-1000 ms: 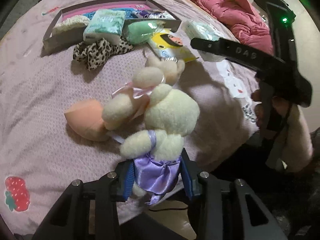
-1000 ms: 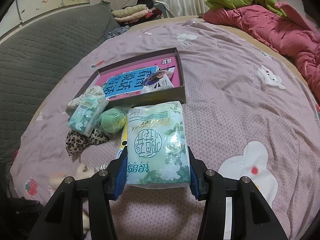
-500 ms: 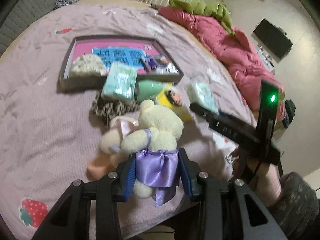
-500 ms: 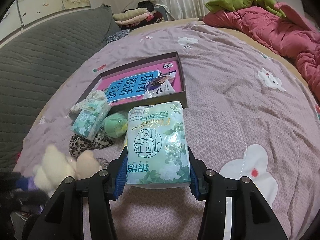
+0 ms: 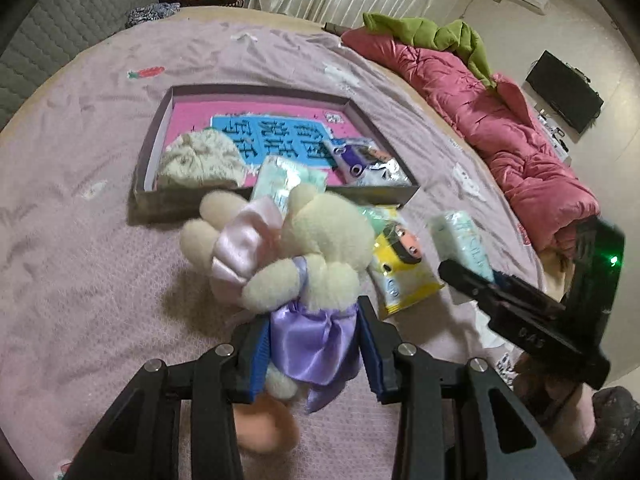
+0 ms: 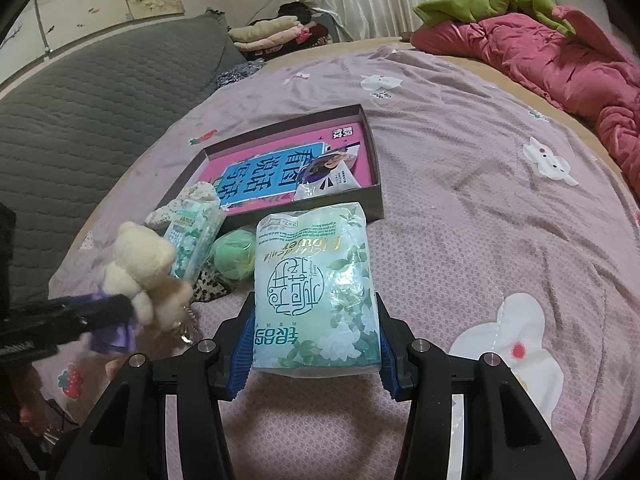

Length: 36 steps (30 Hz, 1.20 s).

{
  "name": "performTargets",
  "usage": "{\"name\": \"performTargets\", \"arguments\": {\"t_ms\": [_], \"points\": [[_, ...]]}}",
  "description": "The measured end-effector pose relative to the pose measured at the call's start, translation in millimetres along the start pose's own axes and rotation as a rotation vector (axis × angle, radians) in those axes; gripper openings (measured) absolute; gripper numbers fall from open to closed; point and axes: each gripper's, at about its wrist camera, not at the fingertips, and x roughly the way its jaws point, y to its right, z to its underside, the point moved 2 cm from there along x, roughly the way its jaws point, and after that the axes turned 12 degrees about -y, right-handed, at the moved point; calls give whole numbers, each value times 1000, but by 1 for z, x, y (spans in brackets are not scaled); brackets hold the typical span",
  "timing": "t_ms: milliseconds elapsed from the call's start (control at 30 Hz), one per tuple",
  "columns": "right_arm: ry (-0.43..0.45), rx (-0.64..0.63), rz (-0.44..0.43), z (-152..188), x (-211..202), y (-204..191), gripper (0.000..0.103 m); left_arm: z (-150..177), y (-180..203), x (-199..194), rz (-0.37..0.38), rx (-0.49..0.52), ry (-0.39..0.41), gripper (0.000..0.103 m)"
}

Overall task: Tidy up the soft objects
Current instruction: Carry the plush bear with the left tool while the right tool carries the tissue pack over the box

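Observation:
My left gripper (image 5: pixel 314 346) is shut on a cream plush bear (image 5: pixel 320 248) by its purple satin skirt and holds it above the bed. The bear also shows in the right wrist view (image 6: pixel 140 268). My right gripper (image 6: pixel 314 354) is shut on a pale green tissue pack (image 6: pixel 316 288), held above the bed. A shallow brown box (image 5: pixel 154 160) with a pink and blue bottom lies ahead; it holds a cream knitted item (image 5: pixel 196 160) and a foil snack pack (image 5: pixel 368 160). The box also shows in the right wrist view (image 6: pixel 374 160).
By the box's near wall lie a second tissue pack (image 6: pixel 192 236), a green ball (image 6: pixel 234 252), a leopard-print cloth (image 6: pixel 210 286) and a yellow packet (image 5: pixel 404 272). A peach sponge (image 5: pixel 264 428) lies under my left gripper. A red quilt (image 5: pixel 500 128) is at the right.
My left gripper has lifted the plush bear off the bed and carried it toward the box. My right gripper has kept hold of the tissue pack, nearly still.

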Motion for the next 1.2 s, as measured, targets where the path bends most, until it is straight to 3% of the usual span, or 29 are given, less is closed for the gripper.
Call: {"name": "performTargets", "arguments": {"t_ms": [200,633,733,767,833,967,1200], "points": [[-5,0,-5,-1,4,-1,53,17,6,15,-28,15,-42,40],[-4,1,-9,0,4,-3,53,36,22,28,12,0,-88,46],[-3,-3,-7,0,3,-3,53,32,27,35,-31,17,-93,46],[-1,-2,-6,0,3,-4,53,29,28,38,-43,18,-96,45],[-2,-1,-10,-1,3,-3,53,26,30,41,-61,26,-94,33],[4,-17,-10,-2,2,-5,53,22,34,37,-67,31,-89,30],[51,-44,-28,-16,-15,-14,53,17,39,-8,15,11,-17,29]]}}
